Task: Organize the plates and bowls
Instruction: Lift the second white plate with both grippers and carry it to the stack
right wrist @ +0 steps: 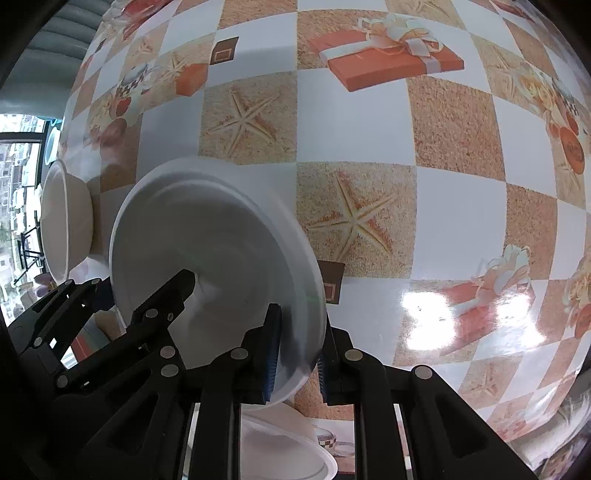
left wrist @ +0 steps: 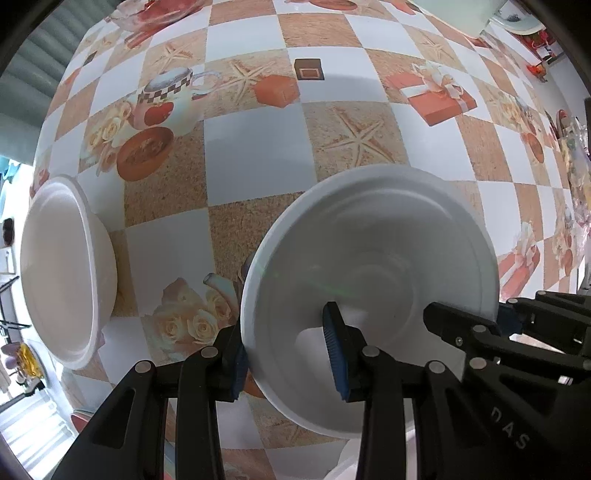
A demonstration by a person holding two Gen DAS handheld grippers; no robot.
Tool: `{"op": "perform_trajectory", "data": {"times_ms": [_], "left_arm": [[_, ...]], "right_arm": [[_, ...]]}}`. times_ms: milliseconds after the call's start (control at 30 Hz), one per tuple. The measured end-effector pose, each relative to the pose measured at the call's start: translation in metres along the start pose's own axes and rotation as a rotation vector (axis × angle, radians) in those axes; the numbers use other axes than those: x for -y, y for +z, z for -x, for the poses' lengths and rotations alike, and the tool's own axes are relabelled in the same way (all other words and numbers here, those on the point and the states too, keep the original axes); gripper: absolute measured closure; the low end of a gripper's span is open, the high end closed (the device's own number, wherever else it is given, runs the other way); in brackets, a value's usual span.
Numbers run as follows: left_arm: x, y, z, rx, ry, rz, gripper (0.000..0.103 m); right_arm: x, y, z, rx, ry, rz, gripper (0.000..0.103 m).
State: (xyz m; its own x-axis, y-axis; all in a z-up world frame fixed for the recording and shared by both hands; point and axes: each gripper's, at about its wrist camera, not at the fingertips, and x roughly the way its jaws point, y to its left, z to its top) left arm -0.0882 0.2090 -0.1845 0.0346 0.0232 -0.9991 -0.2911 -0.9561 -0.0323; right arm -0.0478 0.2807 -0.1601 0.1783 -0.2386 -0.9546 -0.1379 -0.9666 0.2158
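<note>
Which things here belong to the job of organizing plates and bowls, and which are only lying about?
Belong to the job:
- white bowl, held at its rim by the left gripper and the right gripper
- second white bowl on the table
- another white dish below the right gripper

Just lying about:
- patterned tablecloth
- glass dish at the far edge

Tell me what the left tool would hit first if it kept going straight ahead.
Its fingers already straddle the rim of the white bowl, so the left tool would probably drive that bowl into the tablecloth beyond. Depth is hard to judge.
</note>
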Motion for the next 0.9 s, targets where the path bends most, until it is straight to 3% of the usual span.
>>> {"op": "perform_trajectory", "data": {"times_ms": [533,900], "left_arm": [[-0.009,-0.018,0.068,0.083,0.015,-0.022,0.064],[0.007,-0.050,0.088,0.100,0.022,-0.066,0.064]], "right_arm": [[-0.003,-0.004,0.038,0.053,0.013,0.002,0.084],[0.008,-0.017,0.055,0.070,0.003,-0.019,0.084]]}}
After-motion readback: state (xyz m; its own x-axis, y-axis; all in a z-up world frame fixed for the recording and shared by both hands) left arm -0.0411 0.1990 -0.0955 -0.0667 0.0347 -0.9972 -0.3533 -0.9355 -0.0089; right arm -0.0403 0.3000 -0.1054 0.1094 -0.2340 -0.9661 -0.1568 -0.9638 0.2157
